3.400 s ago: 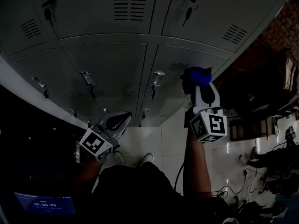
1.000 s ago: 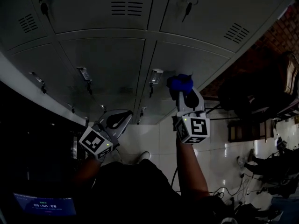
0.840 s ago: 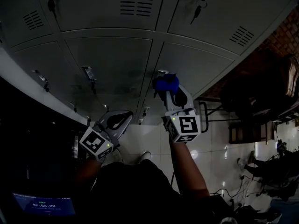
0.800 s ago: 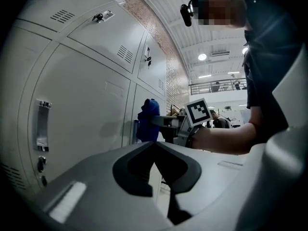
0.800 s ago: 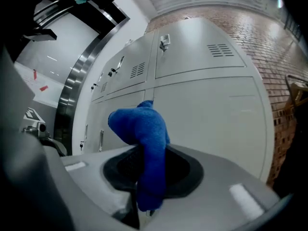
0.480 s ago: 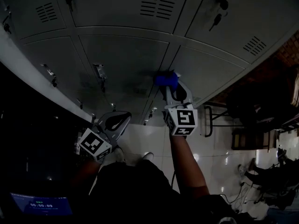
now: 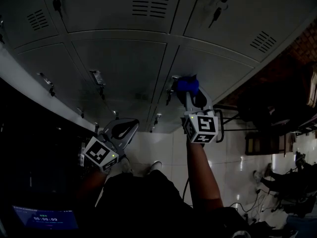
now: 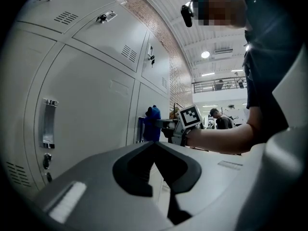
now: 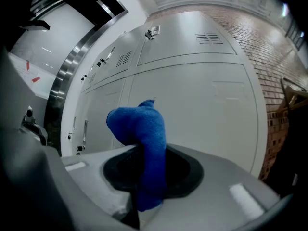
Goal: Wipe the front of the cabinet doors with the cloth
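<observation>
While our right claw clamps the blue cloth at the grey locker door, just beside its handle near the door's left edge, our left claw hangs closed, empty, below.

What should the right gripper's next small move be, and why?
Probably sweep the cloth sideways across the door, away from the handle. The right gripper is shut on the cloth and holds it at the door's handle edge, so most of that panel lies to one side; whether it touches is unclear.
</observation>
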{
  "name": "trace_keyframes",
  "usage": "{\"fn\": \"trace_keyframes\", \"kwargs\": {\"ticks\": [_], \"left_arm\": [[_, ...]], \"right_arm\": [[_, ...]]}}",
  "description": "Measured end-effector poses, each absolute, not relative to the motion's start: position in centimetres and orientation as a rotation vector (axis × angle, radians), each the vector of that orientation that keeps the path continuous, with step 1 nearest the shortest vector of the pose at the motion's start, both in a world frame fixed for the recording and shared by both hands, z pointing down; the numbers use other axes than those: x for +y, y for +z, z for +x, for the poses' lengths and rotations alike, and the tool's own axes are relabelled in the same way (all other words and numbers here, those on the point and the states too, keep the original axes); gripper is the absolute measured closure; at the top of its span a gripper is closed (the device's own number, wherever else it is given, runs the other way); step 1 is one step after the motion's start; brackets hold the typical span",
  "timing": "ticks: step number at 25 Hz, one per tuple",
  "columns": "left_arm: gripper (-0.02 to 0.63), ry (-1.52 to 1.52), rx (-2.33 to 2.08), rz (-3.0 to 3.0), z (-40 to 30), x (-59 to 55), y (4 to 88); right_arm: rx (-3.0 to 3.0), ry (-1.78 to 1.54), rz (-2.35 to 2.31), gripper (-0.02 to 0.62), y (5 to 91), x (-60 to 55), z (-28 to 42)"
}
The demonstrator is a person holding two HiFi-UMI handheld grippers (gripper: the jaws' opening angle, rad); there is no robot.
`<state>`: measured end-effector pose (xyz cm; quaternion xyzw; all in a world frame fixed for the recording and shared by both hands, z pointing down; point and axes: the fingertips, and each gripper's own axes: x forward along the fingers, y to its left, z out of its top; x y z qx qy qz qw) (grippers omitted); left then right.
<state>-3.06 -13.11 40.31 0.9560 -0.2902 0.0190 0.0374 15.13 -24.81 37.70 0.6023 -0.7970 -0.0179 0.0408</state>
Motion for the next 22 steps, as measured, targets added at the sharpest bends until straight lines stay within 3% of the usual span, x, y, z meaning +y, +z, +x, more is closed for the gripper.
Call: {"fn": "trace_keyframes", "kwargs": {"ticks": [15, 22], "left_arm": [[0.606, 0.078, -0.793, 2.948, 5.1, -12.8, 41.3], [0.606, 0.088, -0.804, 2.932, 7.0, -12.4, 41.9]], "right_arm": [[-2.219, 0.010, 2.100, 0.511, 39.8, -23.2, 31.1], [-2.177, 0.021, 2.162, 0.511, 40.0, -22.6, 35.2]]}}
